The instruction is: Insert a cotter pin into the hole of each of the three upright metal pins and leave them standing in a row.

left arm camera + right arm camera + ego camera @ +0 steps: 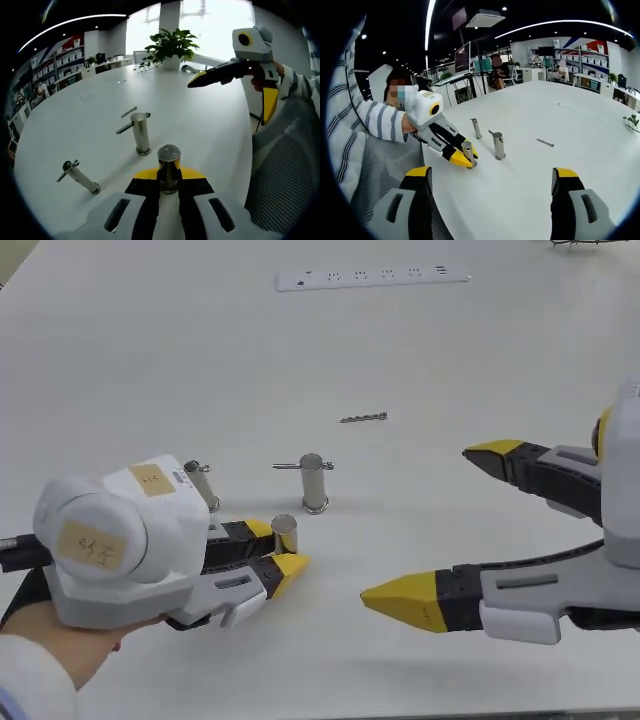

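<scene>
Left gripper (280, 545) pinches the lower-left metal pin (284, 530) (right gripper (418, 523) gapes wide), so a careless twist could topple it.

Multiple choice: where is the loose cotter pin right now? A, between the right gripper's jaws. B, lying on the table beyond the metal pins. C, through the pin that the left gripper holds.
B: the loose cotter pin lies flat on the table, the right gripper is open and empty, and the held pin in the left gripper has nothing through it.
</scene>
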`<state>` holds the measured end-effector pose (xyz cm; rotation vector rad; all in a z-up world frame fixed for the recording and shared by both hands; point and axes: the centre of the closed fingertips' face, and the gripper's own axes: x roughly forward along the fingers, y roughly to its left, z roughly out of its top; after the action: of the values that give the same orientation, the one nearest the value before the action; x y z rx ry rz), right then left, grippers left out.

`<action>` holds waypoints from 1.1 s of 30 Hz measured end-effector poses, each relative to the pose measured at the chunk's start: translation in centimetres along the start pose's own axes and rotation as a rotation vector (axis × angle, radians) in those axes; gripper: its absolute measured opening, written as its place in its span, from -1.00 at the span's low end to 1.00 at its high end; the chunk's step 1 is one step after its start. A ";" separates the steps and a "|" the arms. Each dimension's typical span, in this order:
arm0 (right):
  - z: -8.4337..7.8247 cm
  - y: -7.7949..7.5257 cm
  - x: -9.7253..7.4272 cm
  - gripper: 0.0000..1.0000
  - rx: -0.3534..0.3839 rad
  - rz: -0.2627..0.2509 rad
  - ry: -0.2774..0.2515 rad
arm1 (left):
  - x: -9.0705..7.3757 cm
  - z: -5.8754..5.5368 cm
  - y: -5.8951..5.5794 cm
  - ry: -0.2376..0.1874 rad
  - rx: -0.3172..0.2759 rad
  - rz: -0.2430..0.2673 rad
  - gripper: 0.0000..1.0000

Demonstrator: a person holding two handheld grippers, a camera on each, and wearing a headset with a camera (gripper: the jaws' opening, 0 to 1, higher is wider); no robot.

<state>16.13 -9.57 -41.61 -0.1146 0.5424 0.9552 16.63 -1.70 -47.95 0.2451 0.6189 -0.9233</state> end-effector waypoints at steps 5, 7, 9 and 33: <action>0.0 0.1 0.1 0.97 -0.001 0.005 0.004 | 0.1 0.1 0.0 -0.012 0.009 -0.001 -0.82; 0.0 0.1 0.2 0.97 -0.003 0.006 0.005 | 0.1 0.1 0.0 -0.015 0.010 0.000 -0.81; 0.0 0.1 0.2 0.97 -0.004 0.007 0.005 | 0.1 0.1 0.0 -0.019 0.026 0.002 -0.81; 1.2 1.3 1.1 0.94 -0.059 0.051 0.028 | -4.4 2.7 -0.8 -0.153 -0.006 -0.074 0.01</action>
<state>16.07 -7.62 -40.95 -0.1676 0.5453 1.0209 15.10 -0.43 -43.15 0.1455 0.4922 -1.0014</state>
